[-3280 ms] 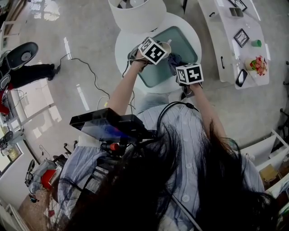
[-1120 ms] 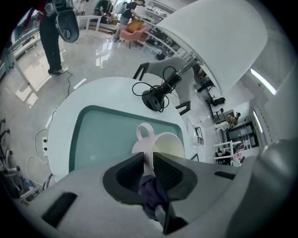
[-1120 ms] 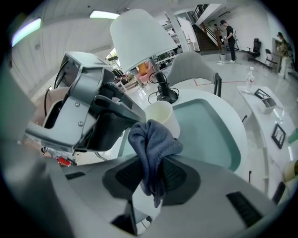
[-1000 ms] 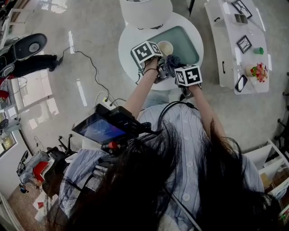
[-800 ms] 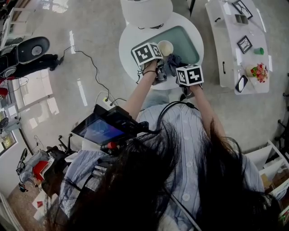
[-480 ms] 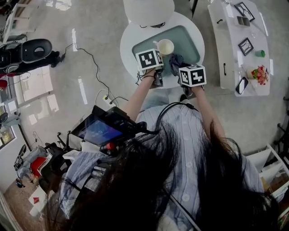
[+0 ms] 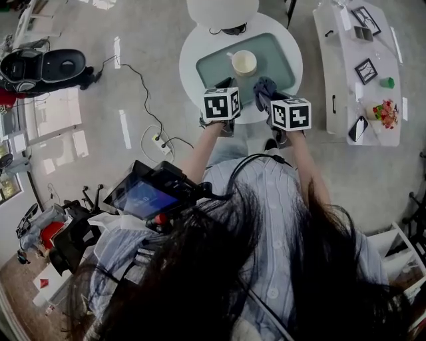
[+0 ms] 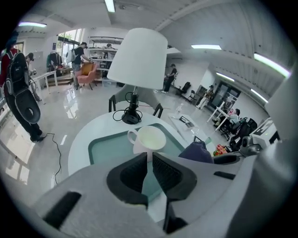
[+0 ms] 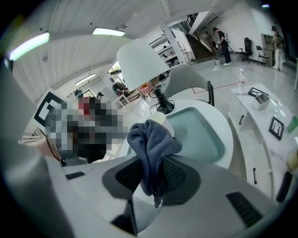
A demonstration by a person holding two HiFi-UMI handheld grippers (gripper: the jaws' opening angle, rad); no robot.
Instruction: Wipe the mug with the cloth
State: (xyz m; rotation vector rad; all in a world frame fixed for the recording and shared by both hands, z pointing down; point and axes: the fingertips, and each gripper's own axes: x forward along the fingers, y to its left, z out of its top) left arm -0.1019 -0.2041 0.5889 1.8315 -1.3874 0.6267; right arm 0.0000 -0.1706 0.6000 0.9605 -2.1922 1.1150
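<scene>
My left gripper (image 8: 150, 157): jaws together, empty, near the mug (image 8: 150, 138) standing upright on the teal tray (image 8: 107, 146). My right gripper (image 9: 151, 161) is clamped on the blue-grey cloth (image 9: 149, 137).

The right gripper (image 9: 152, 175) has its jaws clamped on a bunched blue-grey cloth (image 9: 151, 146), with a round white table (image 9: 222, 132) just ahead of it.

Glossy grey floor (image 7: 373, 173), round white table (image 7: 190, 60), white lamp shade (image 7: 223, 10), long white sideboard (image 7: 343, 100), ceiling strip lights (image 8: 206, 46)
</scene>
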